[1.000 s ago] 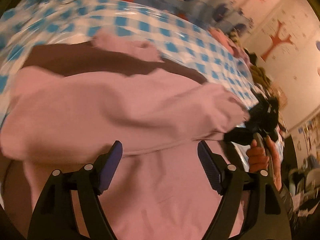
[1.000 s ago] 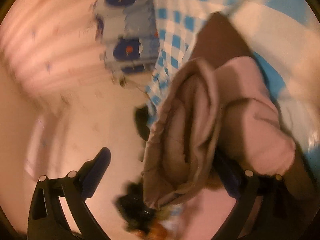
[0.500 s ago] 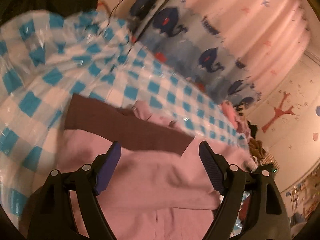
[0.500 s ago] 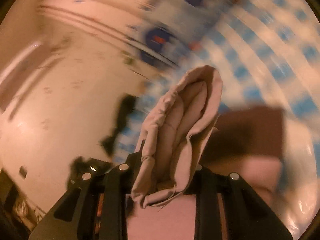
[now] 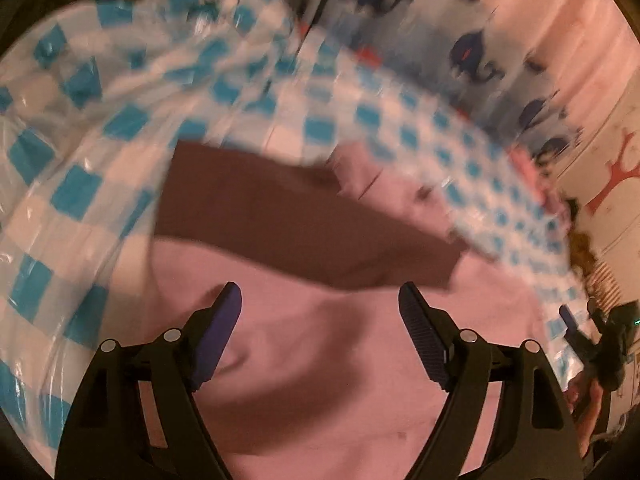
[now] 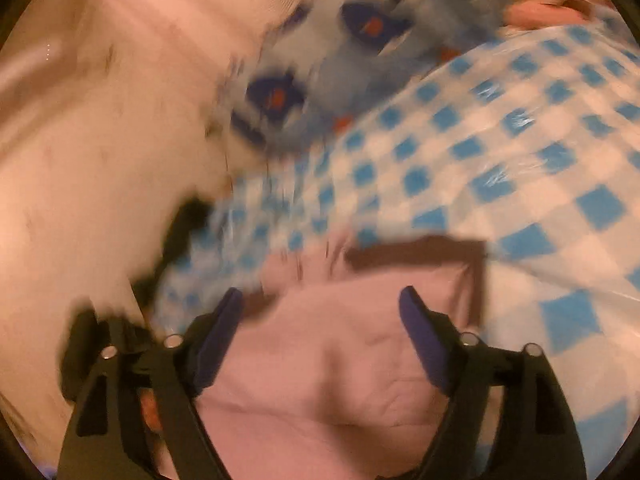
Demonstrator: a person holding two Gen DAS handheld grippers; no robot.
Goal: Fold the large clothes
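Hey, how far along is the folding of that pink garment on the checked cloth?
Partly done. The pink garment lies on the blue-checked cloth with a pink layer folded over its brown part. Nothing is in hand: the right gripper has just been opening its jaws, with no fabric pinched, and the left gripper is open above the cloth too. Left: further folds; a pink piece sticks out beyond the brown band.

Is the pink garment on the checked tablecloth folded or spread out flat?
Folded: the pink garment has a layer doubled over its brown part.
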